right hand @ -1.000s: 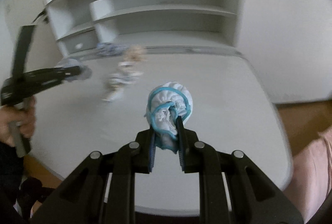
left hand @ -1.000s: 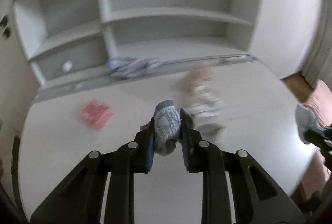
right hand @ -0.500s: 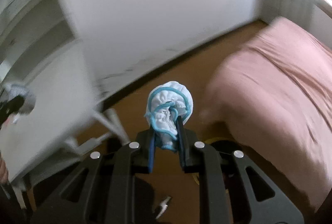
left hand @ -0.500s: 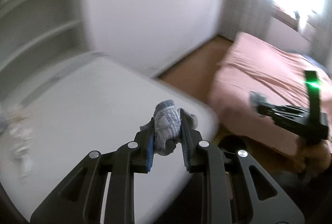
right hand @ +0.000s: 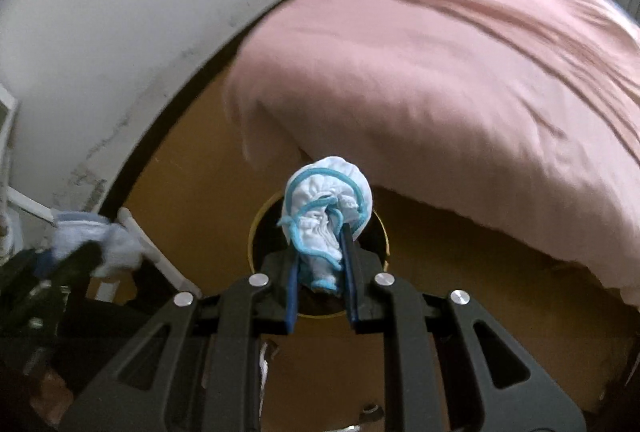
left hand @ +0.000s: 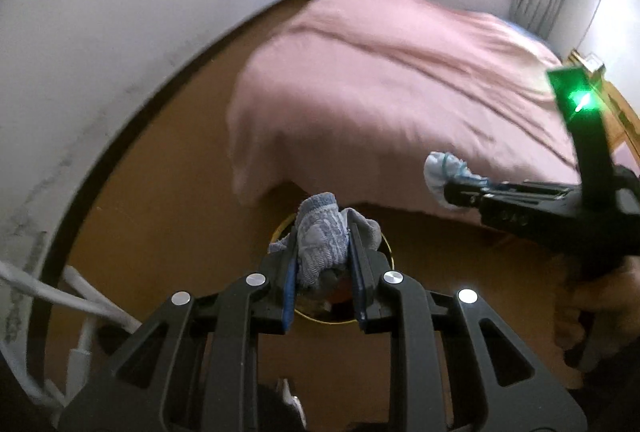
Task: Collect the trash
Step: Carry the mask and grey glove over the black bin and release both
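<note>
Left gripper (left hand: 324,260): clamped on a grey-blue knit rag (left hand: 320,244), which bulges up past the 2 blue pads; the jaws stand narrow around it.
Right gripper (right hand: 320,264): clamped on a crumpled white mask (right hand: 326,204) with a blue cord; the jaws are narrow, the mask's top rounding out above them.
Bin (right hand: 256,232): a round, dark opening with a yellowish rim on the brown floor (right hand: 192,168), seen right behind each gripper's load in its own view; something reddish lies inside it in the left view.
Rag: above the bin's mouth, held, not in it.
Mask: above the same mouth, held, not in it.
Cross views: the right gripper shows at the right of the left view, mask at its tip, a green light on its body; the left gripper shows blurred at the left edge of the right view with the rag.
Bed (left hand: 400,84): pink cover, just beyond the bin.
Wall (left hand: 120,12): white, scuffed near the floor.
Hand (left hand: 592,308): at the right gripper's handle, dim.
</note>
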`<control>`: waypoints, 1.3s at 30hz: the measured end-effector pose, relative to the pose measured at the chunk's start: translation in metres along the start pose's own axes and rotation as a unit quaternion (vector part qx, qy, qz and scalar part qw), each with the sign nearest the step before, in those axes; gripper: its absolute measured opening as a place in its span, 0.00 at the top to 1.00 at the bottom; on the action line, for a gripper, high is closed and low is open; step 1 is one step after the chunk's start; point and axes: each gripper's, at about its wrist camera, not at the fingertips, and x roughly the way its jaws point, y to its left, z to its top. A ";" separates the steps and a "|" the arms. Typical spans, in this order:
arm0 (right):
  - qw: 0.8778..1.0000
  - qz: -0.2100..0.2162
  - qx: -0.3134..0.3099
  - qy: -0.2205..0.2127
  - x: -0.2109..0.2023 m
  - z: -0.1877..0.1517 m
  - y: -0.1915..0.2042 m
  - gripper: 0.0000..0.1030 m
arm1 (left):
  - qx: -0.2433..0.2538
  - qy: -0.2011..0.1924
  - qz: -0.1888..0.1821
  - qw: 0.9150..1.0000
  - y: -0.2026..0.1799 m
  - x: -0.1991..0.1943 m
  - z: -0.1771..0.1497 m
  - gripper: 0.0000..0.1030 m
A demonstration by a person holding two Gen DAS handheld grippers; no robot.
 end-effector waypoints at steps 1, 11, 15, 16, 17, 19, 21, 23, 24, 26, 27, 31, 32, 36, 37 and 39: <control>1.000 -0.004 0.006 0.012 0.011 -0.001 -0.006 0.82 | 0.002 0.007 -0.003 1.000 0.001 0.015 -0.003 0.79; 0.997 0.000 0.027 0.065 0.056 -0.010 -0.020 0.82 | -0.023 0.058 -0.015 0.998 0.009 0.097 -0.026 0.79; 0.997 0.001 0.019 0.070 0.059 -0.011 -0.014 0.82 | -0.029 0.064 -0.015 0.997 0.011 0.099 -0.031 0.79; 0.997 0.001 0.018 0.071 0.059 -0.012 -0.014 0.82 | -0.028 0.066 -0.018 0.997 0.011 0.101 -0.032 0.79; 0.997 0.002 0.016 0.072 0.059 -0.012 -0.012 0.82 | -0.028 0.066 -0.022 0.997 0.011 0.101 -0.033 0.79; 0.997 0.003 0.013 0.073 0.060 -0.013 -0.011 0.82 | -0.030 0.066 -0.027 0.997 0.011 0.102 -0.030 0.78; 0.997 0.005 0.011 0.074 0.060 -0.014 -0.010 0.82 | -0.031 0.067 -0.033 0.997 0.011 0.100 -0.031 0.74; 0.997 0.006 0.010 0.074 0.060 -0.014 -0.009 0.82 | -0.032 0.067 -0.033 0.997 0.012 0.101 -0.031 0.64; 0.997 0.007 0.010 0.074 0.061 -0.014 -0.009 0.82 | -0.033 0.065 -0.033 0.997 0.012 0.100 -0.032 0.57; 0.997 0.008 0.009 0.074 0.062 -0.013 -0.009 0.82 | -0.032 0.060 -0.031 0.997 0.011 0.096 -0.032 0.47; 0.997 0.010 0.007 0.075 0.062 -0.013 -0.009 0.82 | -0.031 0.058 -0.029 0.997 0.011 0.096 -0.032 0.44; 0.997 0.013 0.004 0.075 0.063 -0.012 -0.007 0.82 | -0.032 0.058 -0.028 0.997 0.012 0.094 -0.033 0.42; 0.997 0.014 0.004 0.075 0.063 -0.012 -0.007 0.82 | -0.034 0.058 -0.027 0.997 0.012 0.094 -0.034 0.42; 0.997 0.020 0.007 0.074 0.064 -0.012 -0.005 0.82 | -0.035 0.056 -0.026 0.997 0.014 0.092 -0.034 0.40; 0.997 0.020 0.007 0.073 0.063 -0.012 -0.005 0.79 | -0.036 0.056 -0.026 0.997 0.014 0.091 -0.035 0.40; 0.997 0.023 0.008 0.068 0.062 -0.012 -0.005 0.71 | -0.037 0.056 -0.026 0.997 0.014 0.090 -0.036 0.40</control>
